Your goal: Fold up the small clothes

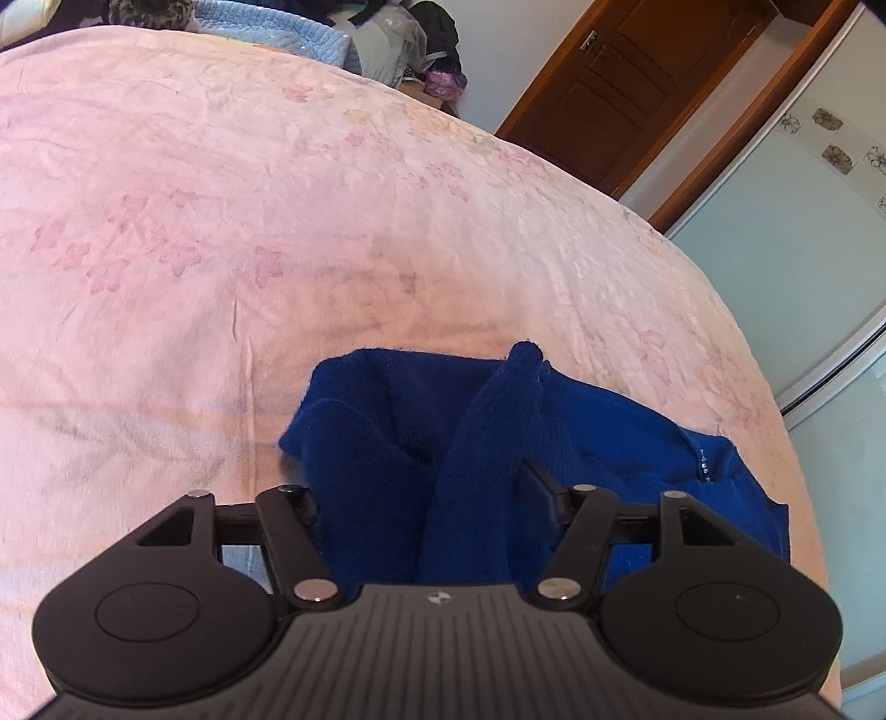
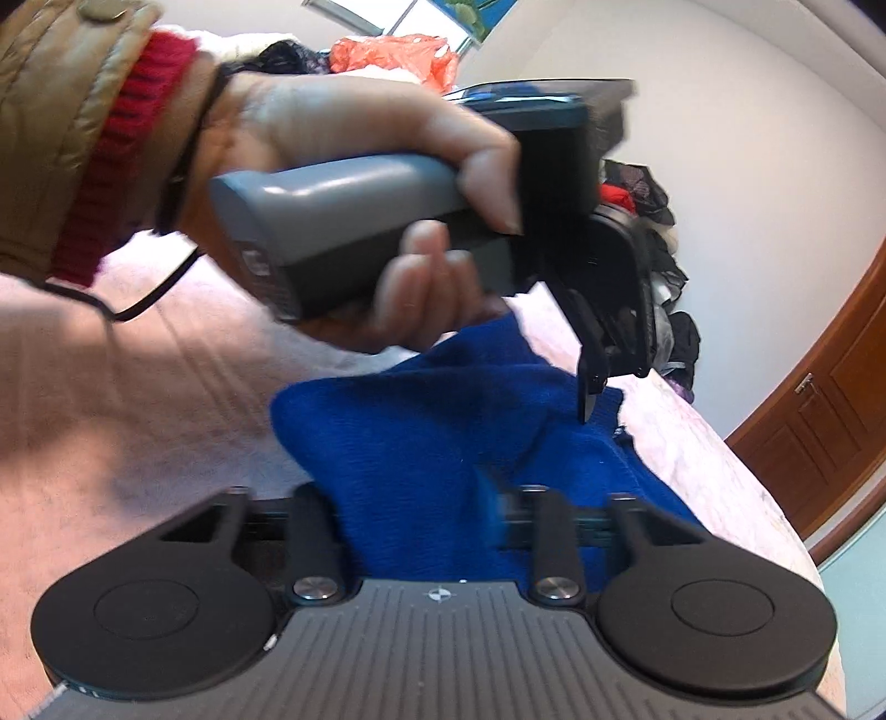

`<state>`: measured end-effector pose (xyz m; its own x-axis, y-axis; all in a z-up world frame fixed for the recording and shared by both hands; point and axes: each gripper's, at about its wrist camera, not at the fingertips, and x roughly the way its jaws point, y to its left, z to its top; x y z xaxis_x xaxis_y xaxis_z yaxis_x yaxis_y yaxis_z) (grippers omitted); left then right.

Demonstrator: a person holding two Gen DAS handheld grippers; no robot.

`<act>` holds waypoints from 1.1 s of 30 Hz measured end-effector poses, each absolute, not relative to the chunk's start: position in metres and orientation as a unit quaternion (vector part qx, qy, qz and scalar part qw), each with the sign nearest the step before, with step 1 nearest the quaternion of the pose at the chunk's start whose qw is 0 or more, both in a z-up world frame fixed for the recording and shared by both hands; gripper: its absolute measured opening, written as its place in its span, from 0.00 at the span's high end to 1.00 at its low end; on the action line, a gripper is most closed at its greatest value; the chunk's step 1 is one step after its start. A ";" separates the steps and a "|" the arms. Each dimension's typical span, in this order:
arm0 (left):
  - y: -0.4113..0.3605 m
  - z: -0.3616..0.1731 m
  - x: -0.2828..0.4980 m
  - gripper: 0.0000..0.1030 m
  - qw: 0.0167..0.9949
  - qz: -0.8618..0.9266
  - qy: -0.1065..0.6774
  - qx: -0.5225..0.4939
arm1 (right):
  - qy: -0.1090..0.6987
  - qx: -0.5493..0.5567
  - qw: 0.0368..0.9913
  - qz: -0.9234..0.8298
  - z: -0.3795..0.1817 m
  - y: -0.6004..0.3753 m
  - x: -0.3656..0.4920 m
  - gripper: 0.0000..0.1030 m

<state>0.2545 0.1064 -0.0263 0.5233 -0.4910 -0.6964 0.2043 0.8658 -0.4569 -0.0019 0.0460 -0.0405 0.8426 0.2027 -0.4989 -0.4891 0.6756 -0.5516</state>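
Observation:
A royal-blue knit garment [image 1: 387, 421] lies crumpled on the pink bedspread [image 1: 277, 221] near its edge. In the left wrist view a thick fold of it stands up between the jaws of my left gripper [image 1: 426, 487], whose right finger [image 1: 545, 487] presses against the cloth; the left finger is hidden under it. The right wrist view shows a person's hand [image 2: 360, 138] holding that left gripper [image 2: 609, 387] over the garment's far edge. My right gripper [image 2: 410, 498] is closed on the near side of the blue garment [image 2: 398, 432], its fingers mostly buried and blurred.
Piled clothes [image 1: 432, 44] and a blue blanket [image 1: 266, 27] sit past the bed's far side. A brown door [image 1: 609, 83] and a pale sliding panel [image 1: 803, 249] stand to the right. An orange bag [image 2: 398, 52] lies behind the hand.

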 end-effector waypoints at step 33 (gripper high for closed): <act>0.025 0.051 0.191 0.87 0.924 -0.107 0.366 0.027 | 0.221 -0.016 0.938 0.268 0.023 -0.083 -0.035 0.90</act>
